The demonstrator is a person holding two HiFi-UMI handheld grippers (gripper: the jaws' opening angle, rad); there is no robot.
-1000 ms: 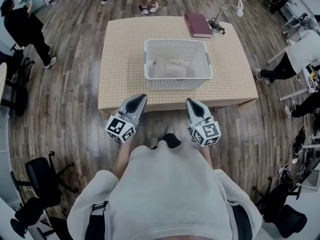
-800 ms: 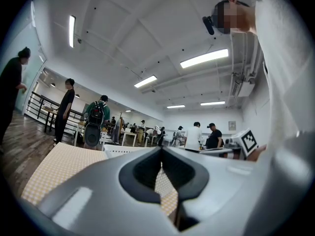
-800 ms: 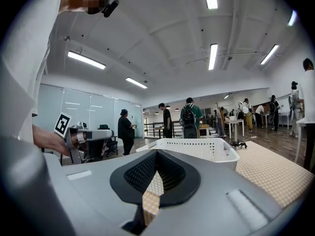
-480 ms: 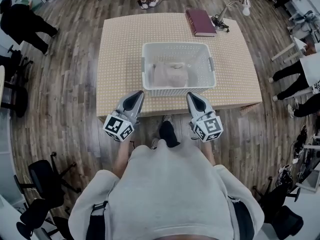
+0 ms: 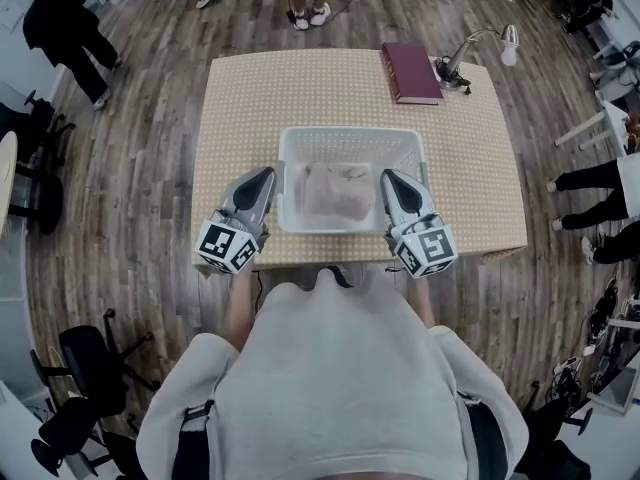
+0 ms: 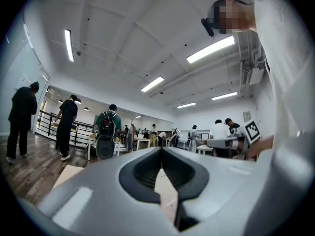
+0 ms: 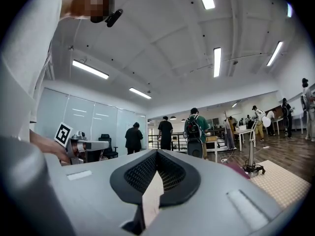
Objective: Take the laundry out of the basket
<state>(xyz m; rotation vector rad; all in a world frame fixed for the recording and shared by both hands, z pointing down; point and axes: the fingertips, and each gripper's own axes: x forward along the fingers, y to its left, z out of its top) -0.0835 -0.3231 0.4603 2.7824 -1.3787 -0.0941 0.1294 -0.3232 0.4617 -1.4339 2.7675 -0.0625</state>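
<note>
White plastic basket on table, pale laundry heaped inside; my left gripper and right gripper flank it, jaws pressed together, empty, so reaching in unopened I'd likely just shove cloth or drag the basket.

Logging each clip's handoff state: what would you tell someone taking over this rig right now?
Left claw: shut, empty, beside the left wall of the basket.
Right claw: shut, empty, beside its right wall.
The basket sits on the table near the person's edge; the laundry lies inside it.
Done: nothing taken out.
Left: open a claw, grip the laundry, lift it out.
</note>
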